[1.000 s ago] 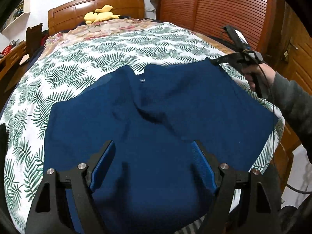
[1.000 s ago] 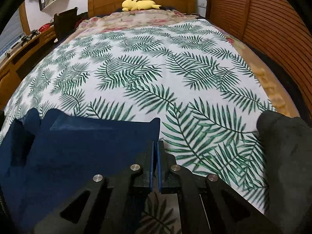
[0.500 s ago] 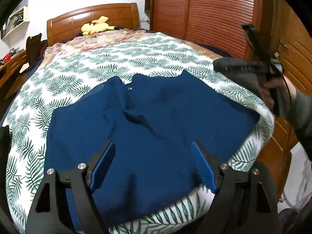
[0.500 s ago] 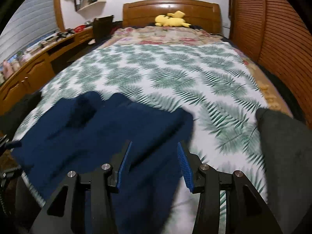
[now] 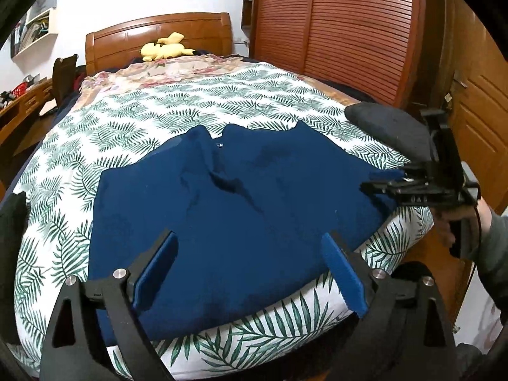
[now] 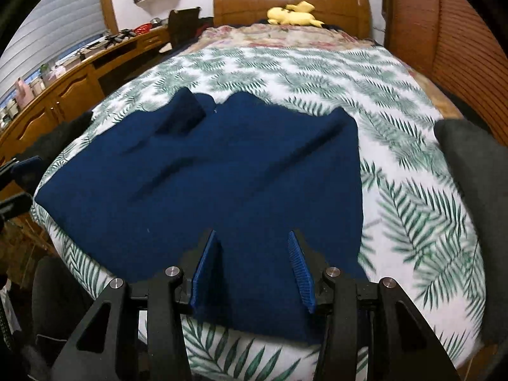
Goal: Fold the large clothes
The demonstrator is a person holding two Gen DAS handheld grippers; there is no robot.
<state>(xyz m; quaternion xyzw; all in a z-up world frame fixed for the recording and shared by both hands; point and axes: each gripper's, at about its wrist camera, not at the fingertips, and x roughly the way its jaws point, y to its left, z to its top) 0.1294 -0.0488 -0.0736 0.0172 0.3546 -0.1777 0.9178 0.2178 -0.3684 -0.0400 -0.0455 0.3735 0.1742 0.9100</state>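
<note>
A navy blue garment (image 5: pixel 238 197) lies spread flat on the bed, collar (image 5: pixel 219 141) at the far side and hem near the bed's front edge. My left gripper (image 5: pixel 247 238) hovers over its near part. Its jaws are opening, with nothing pinched between the blue pads (image 5: pixel 155 270). In the right wrist view the same garment (image 6: pixel 222 174) fills the middle, and my right gripper (image 6: pixel 251 236) stands open above its near hem without gripping it. The left wrist view shows the right gripper (image 5: pixel 381 182) in a person's hand (image 5: pixel 447 222) at the garment's right edge.
The bed has a white sheet with green leaves (image 5: pixel 133 120) and a wooden headboard (image 5: pixel 158 31) with a yellow plush toy (image 5: pixel 165 50). A dark grey cloth (image 6: pixel 466 171) lies on the bed's right side. Slatted wardrobe doors (image 5: pixel 349 31) stand right, a wooden desk (image 6: pixel 73 82) left.
The right gripper let go of the garment's far right corner, opened, and drew back to the near hem. The left gripper pulled back a little and its jaws spread wider.
</note>
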